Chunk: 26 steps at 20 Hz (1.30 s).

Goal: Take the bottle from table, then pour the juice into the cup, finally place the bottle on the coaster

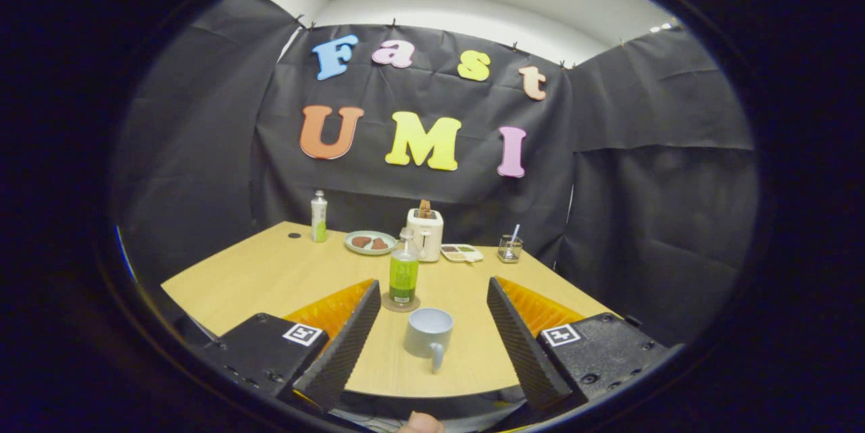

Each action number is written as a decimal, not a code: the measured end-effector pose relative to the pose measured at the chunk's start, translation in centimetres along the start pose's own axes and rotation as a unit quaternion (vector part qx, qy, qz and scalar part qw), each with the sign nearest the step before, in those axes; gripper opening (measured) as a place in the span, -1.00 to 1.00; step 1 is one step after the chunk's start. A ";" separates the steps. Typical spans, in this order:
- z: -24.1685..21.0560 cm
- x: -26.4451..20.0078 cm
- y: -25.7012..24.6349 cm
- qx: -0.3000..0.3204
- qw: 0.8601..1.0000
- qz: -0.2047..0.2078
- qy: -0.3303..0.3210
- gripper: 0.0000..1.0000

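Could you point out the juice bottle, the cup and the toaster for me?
Clear plastic bottle of green juice (pixel 404 276): gripper view, on its green label.
Pale grey ceramic cup (pixel 428 333): gripper view, on its outer wall.
White toaster (pixel 426 230): gripper view, on its front.

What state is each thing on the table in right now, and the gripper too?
gripper: open, fingers spread either side of the cup, holding nothing
bottle: upright on the coaster, green juice inside
cup: upright between the fingers, handle toward the camera
toaster: something sticking up from its slot
plate: holds two brown pieces
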<state>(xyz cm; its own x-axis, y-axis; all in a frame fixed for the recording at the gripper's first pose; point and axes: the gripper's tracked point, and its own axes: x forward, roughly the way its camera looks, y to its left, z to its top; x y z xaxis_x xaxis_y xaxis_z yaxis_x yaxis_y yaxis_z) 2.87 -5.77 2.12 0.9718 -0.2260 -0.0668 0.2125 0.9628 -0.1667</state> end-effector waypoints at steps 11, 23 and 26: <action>-0.3 -1.7 -0.4 0.044 0.999 0.013 -0.025 1.00; -0.1 -3.1 -1.2 0.073 0.996 0.031 -0.052 1.00; -0.1 -3.4 -1.9 0.075 0.995 0.021 -0.067 1.00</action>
<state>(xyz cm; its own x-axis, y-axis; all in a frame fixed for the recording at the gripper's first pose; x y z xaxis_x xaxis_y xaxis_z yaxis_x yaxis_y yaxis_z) -0.83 -6.82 2.53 0.9828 -0.1739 0.0628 0.1752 0.9844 -0.0168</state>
